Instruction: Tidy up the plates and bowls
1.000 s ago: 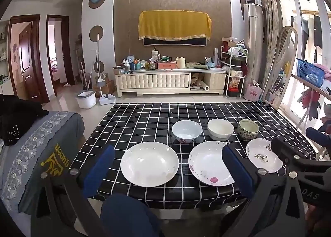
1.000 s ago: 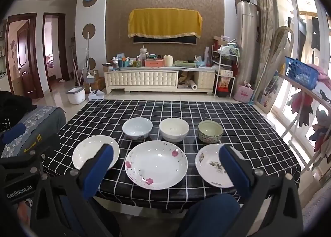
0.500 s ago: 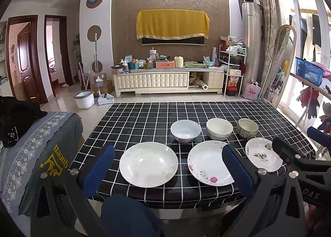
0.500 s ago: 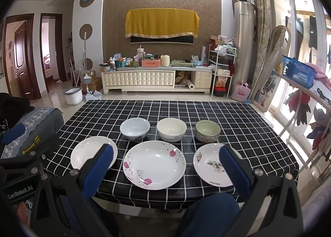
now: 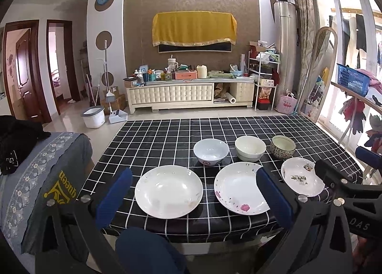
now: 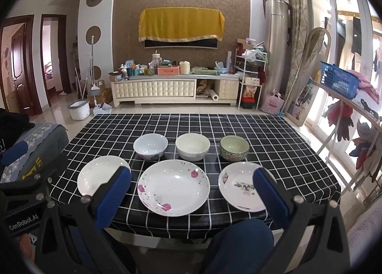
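Note:
Three plates lie in a row near the front edge of the black checked table (image 5: 155, 135): a plain white plate (image 5: 168, 190), a pink-flowered plate (image 5: 238, 190) and a small leaf-pattern plate (image 5: 301, 179). Behind them stand a white-blue bowl (image 5: 210, 151), a cream bowl (image 5: 250, 147) and a green patterned bowl (image 5: 282, 146). The right wrist view shows the same plates (image 6: 101, 174) (image 6: 173, 186) (image 6: 241, 184) and bowls (image 6: 150, 146) (image 6: 192, 146) (image 6: 234, 147). My left gripper (image 5: 191, 192) and right gripper (image 6: 191, 192) are open, empty, held in front of the table.
A grey cloth-covered seat (image 5: 43, 178) stands left of the table. A drying rack with a blue basket (image 6: 339, 80) is at the right. A TV cabinet (image 5: 191, 92) with clutter stands against the far wall. My knee (image 5: 148, 250) shows below the table edge.
Both grippers have drifted slightly; the table and dishes sit a little differently in view. The dishes have not moved and both grippers stay open.

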Action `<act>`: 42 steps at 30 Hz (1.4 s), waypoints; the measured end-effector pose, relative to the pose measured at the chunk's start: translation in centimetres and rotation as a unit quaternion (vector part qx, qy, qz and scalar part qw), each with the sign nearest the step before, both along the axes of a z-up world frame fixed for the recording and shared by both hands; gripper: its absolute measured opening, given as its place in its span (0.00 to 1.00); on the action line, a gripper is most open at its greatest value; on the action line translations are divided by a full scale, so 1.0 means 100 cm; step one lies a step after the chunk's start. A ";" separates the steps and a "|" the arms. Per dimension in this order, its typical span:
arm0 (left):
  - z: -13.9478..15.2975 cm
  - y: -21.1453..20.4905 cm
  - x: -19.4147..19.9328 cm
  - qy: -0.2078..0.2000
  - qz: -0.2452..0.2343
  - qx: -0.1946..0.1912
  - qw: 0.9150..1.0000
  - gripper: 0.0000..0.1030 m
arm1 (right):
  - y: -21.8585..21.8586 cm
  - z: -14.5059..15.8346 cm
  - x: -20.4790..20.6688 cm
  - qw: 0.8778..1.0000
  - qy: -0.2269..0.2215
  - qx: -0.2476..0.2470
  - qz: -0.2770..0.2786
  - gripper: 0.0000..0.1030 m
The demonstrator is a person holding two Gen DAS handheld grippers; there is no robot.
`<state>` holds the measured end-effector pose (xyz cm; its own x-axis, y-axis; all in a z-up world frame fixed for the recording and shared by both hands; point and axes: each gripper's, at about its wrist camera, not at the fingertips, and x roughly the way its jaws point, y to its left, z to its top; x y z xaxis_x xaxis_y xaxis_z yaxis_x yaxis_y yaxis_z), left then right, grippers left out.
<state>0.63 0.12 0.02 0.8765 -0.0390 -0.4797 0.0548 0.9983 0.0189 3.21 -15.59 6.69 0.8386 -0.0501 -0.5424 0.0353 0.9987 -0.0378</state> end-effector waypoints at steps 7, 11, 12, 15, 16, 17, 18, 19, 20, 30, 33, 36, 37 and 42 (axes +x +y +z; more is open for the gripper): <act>0.001 0.000 -0.002 -0.001 0.002 0.000 1.000 1.00 | 0.001 0.002 0.000 1.000 -0.003 -0.002 0.000 1.00; 0.001 0.000 -0.002 0.000 0.004 -0.001 1.000 1.00 | 0.000 0.003 0.000 1.000 -0.002 -0.002 0.001 1.00; 0.001 0.000 -0.002 0.001 0.004 0.000 1.000 1.00 | 0.000 0.003 0.000 1.000 -0.002 -0.002 0.001 1.00; 0.001 -0.002 -0.003 0.001 0.005 0.001 1.000 1.00 | 0.000 0.002 0.000 1.000 0.000 -0.001 0.002 1.00; 0.001 -0.001 -0.003 0.001 0.004 0.001 1.000 1.00 | 0.000 0.002 0.000 1.000 0.001 -0.001 0.002 1.00; 0.000 -0.001 -0.003 0.001 0.004 0.000 1.000 1.00 | 0.000 0.002 0.000 1.000 0.001 -0.001 0.002 1.00; 0.001 -0.001 -0.003 0.000 0.004 0.000 1.000 1.00 | 0.000 0.002 0.000 1.000 0.002 0.000 0.002 1.00; 0.001 -0.001 -0.003 0.001 0.004 0.000 1.000 1.00 | 0.000 0.002 0.000 1.000 0.001 -0.001 0.002 1.00; 0.001 -0.001 -0.004 0.001 0.004 -0.001 1.000 1.00 | 0.000 0.002 0.000 1.000 0.001 -0.001 0.002 1.00; 0.000 -0.001 -0.004 0.002 0.005 -0.002 1.000 1.00 | 0.001 0.002 -0.001 1.000 0.004 -0.001 0.002 1.00; -0.001 -0.001 -0.004 0.003 0.005 -0.002 1.000 1.00 | 0.001 0.002 -0.001 1.000 0.006 -0.001 0.003 1.00; -0.001 -0.001 -0.005 0.005 0.005 -0.003 1.000 1.00 | 0.002 0.001 0.000 1.000 0.008 -0.002 0.004 1.00; -0.001 -0.001 -0.005 0.005 0.005 -0.004 1.000 1.00 | 0.001 0.001 -0.001 1.000 0.008 -0.001 0.004 1.00; 0.000 0.000 -0.005 0.005 0.006 -0.006 1.000 1.00 | 0.001 0.001 -0.001 1.000 0.008 -0.002 0.004 1.00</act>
<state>0.16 0.09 0.03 0.8719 -0.0339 -0.4884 0.0426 0.9991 0.0067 3.12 -15.51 6.81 0.8300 -0.0449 -0.5559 0.0263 0.9988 -0.0415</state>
